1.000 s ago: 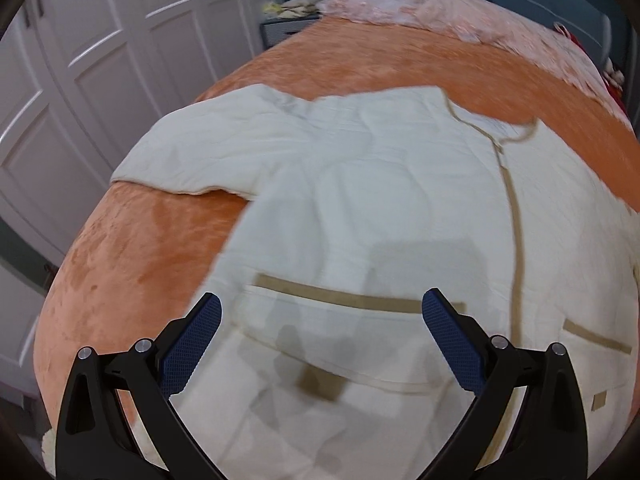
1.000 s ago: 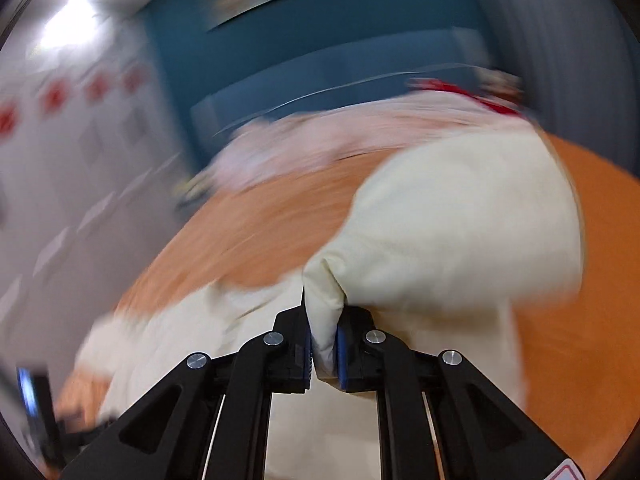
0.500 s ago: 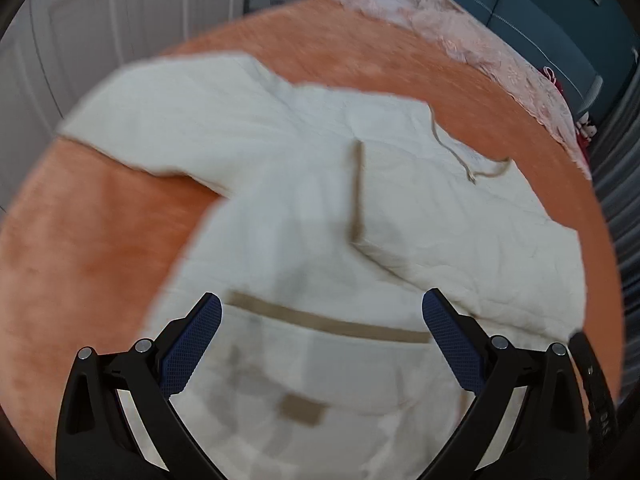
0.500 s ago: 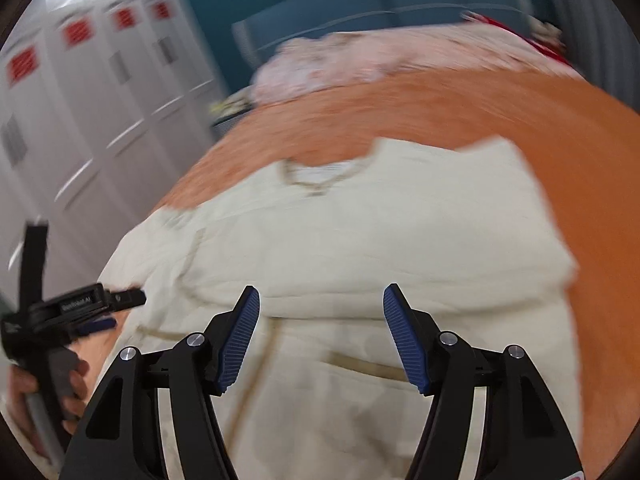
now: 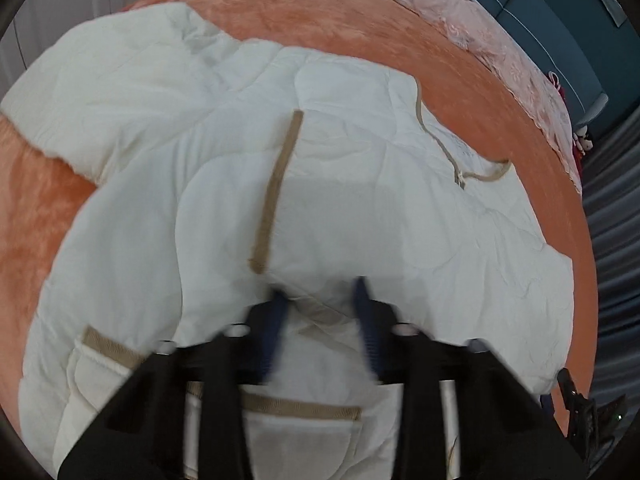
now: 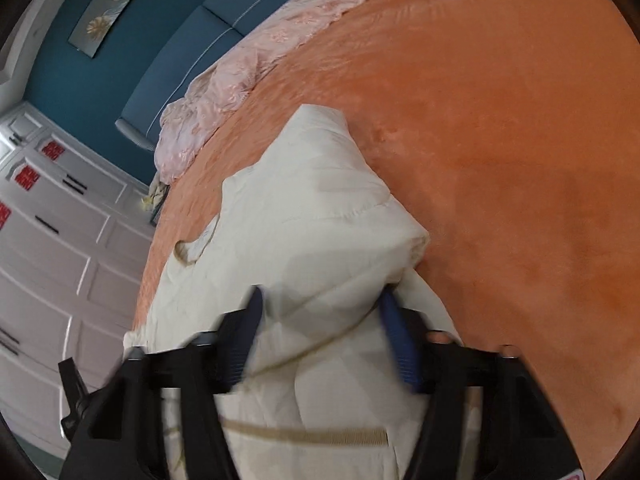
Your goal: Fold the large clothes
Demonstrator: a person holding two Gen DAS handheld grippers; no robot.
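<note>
- One cream quilted jacket [image 5: 360, 184] lies spread on an orange plush bedspread [image 5: 360, 28]; it fills most of the left wrist view.
- One sleeve is folded across the jacket's chest, its single tan cuff band [image 5: 276, 192] running up the middle.
- One other sleeve [image 5: 100, 92] stretches out flat toward the upper left.
- Two tan-trimmed pockets [image 5: 296, 408] show low on the jacket front, one under the gripper and one further left.
- One tan-edged collar [image 5: 460, 160] sits to the upper right.
- Left gripper [image 5: 320, 300]: two blue-padded fingers, motion-blurred, partly apart, with a bunch of jacket fabric between them; whether the pads have clamped is unclear.
- Right gripper [image 6: 320, 316]: two blue-padded fingers set wide apart, straddling a raised fold of the jacket [image 6: 304, 240] near its right edge, not pinching.
- One rumpled pink quilt [image 6: 240, 80] lies along the far end of the bed.
- One teal headboard [image 6: 188, 52] stands behind it.
- White panelled wardrobe doors [image 6: 48, 260] stand to one side, with three red emblems visible.
</note>
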